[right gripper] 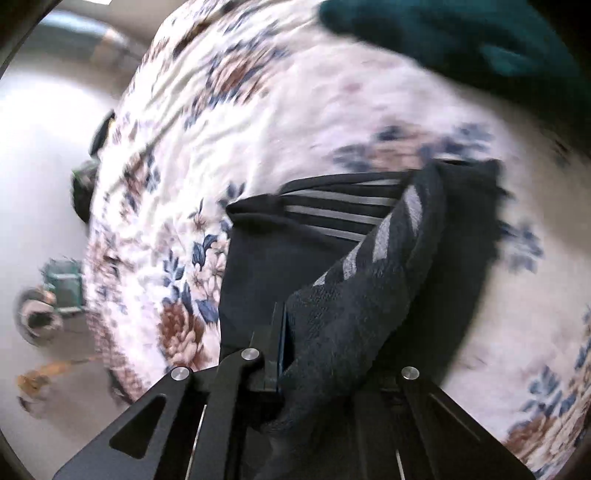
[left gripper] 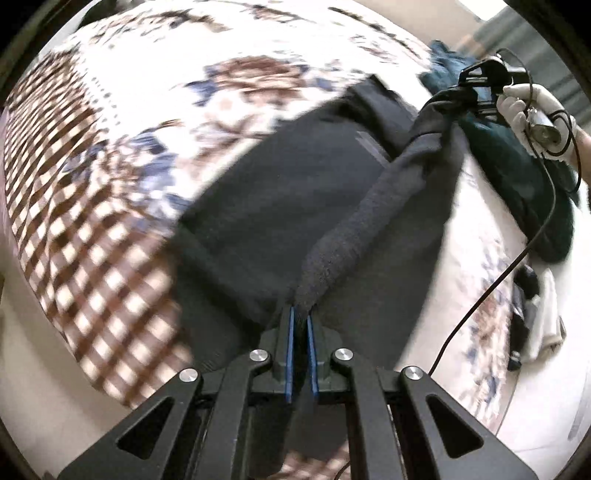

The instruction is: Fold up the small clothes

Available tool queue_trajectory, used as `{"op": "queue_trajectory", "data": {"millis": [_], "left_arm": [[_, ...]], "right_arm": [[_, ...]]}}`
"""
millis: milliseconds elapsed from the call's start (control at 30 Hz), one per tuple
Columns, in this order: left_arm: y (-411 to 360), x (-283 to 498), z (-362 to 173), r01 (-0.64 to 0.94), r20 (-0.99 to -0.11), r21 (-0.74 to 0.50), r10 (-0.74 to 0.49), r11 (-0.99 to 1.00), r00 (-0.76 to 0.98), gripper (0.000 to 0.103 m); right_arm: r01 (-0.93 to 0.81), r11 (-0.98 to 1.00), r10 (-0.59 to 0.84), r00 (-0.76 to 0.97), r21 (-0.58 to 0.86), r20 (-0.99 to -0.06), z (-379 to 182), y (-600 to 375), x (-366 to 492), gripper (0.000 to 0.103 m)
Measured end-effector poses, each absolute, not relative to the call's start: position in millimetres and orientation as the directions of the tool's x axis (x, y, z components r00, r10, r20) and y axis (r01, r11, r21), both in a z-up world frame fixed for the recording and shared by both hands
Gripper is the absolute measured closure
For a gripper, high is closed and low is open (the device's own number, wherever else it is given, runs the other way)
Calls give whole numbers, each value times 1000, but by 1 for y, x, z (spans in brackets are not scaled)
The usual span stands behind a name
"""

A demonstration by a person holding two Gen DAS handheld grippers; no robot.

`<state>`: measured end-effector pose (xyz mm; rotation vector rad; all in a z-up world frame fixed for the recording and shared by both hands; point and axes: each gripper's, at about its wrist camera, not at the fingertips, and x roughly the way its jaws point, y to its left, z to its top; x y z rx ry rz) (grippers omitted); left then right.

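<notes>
We've got both grippers clamped on one dark grey garment, a small piece w/ light stripes near one edge, visible in the right wrist view. The left gripper points steeply down, its blue pads pinched nearly together on a bunched, fuzzy fold of the cloth that runs up and away as a taut roll toward the upper right. At the far end of that roll we see the right gripper, held by a white-gloved hand, w/ a thin black cable looping down from it. In the right wrist view the right gripper is also closed on cloth: the fabric spills over and hides the right-side finger, so only the left-side finger and a sliver of its blue pad show. The rest of the garment hangs below the two grips and spreads onto a floral bedspread, white w/ brown and blue flowers and a brown checked border. A dark teal garment lies heaped on the spread beyond the right gripper; it's at the top right of the right wrist view too. A few small dark and white items sit at the bed's right side, too blurred to ID. Off the bed edge we make out pale floor w/ some blurred objects. Both views are motion-smeared.
</notes>
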<state>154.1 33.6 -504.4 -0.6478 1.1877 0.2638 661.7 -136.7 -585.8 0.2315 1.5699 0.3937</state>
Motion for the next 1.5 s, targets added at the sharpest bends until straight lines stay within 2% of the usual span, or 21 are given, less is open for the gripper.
{"op": "queue_trajectory", "data": {"millis": [233, 467, 533, 567, 667, 800, 867, 1067, 1133, 1233, 1300, 1400, 1467, 1500], "left_arm": [[90, 150, -537, -538, -917, -363, -189, 761, 352, 99], [104, 140, -546, -555, -908, -401, -238, 729, 344, 98], [108, 140, -552, -555, -912, -396, -244, 732, 329, 98], [111, 140, -556, -552, -914, -395, -251, 735, 319, 98], [116, 142, -559, -541, -913, -400, -267, 740, 310, 98], [117, 145, -560, -526, -910, -407, -283, 747, 302, 98], [120, 144, -562, -526, -908, -412, -292, 744, 300, 98], [122, 150, -564, -517, -913, -404, -299, 755, 277, 98], [121, 152, -564, -511, -914, -401, -299, 760, 272, 98], [123, 152, -566, -514, -915, -402, -305, 758, 264, 98], [129, 153, -568, -517, -910, -413, -321, 749, 262, 97], [139, 146, -562, -534, -873, -487, -377, 691, 309, 94], [150, 139, -551, -550, -868, -496, -375, 672, 324, 80], [157, 134, -543, -554, -858, -513, -380, 655, 345, 79]], "right_arm": [[-162, 958, 233, -42, 237, -972, -633, -30, 658, 95], [-62, 982, 174, -55, 177, -983, -642, 8, 657, 93], [-7, 970, 240, -110, 243, -964, -651, 14, 659, 86], [16, 955, 296, -154, 297, -943, -653, 15, 662, 77], [47, 903, 426, -222, 427, -877, -638, 0, 670, 63], [-6, 922, 385, -103, 388, -917, -595, -46, 690, 61], [-45, 934, 351, -47, 353, -935, -583, -62, 697, 51], [-30, 962, 270, -36, 271, -962, -610, -69, 718, 51], [-28, 954, 297, -57, 299, -953, -633, -55, 721, 52], [5, 937, 348, -45, 348, -936, -656, -37, 728, 59], [53, 928, 371, -25, 369, -928, -655, -39, 728, 58], [16, 904, 427, -36, 427, -904, -637, -43, 703, 58], [-55, 906, 415, -73, 420, -907, -618, -54, 664, 58], [-82, 905, 411, -81, 417, -908, -612, -60, 649, 58]]}}
